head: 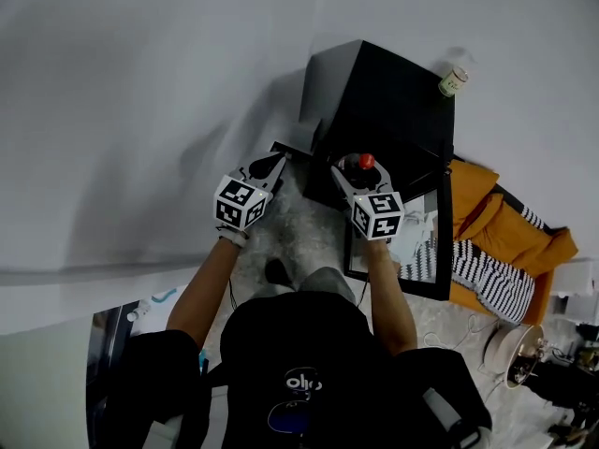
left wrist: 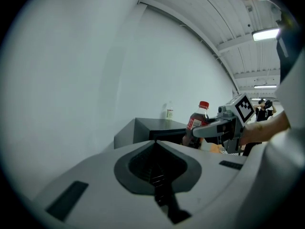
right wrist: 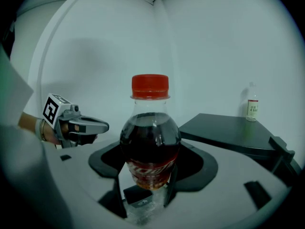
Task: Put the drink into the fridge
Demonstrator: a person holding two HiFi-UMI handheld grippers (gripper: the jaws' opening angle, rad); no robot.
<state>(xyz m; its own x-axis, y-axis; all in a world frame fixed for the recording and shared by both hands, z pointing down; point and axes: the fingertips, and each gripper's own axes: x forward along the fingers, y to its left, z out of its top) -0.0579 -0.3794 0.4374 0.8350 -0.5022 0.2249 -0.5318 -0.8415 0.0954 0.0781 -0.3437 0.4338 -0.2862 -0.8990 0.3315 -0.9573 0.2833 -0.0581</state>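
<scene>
A cola bottle with a red cap stands upright between the fingers of my right gripper, which is shut on its lower body. In the head view the right gripper holds it just in front of the black mini fridge, whose door hangs open to the right. My left gripper is shut on nothing and hovers to the left of the bottle, near the fridge's left front corner. The left gripper view shows the bottle and the fridge top.
A small pale bottle stands on the fridge's top, at its far right corner. An orange cushion with striped cloth lies right of the door. White walls close in behind and to the left. A pale rug lies underfoot.
</scene>
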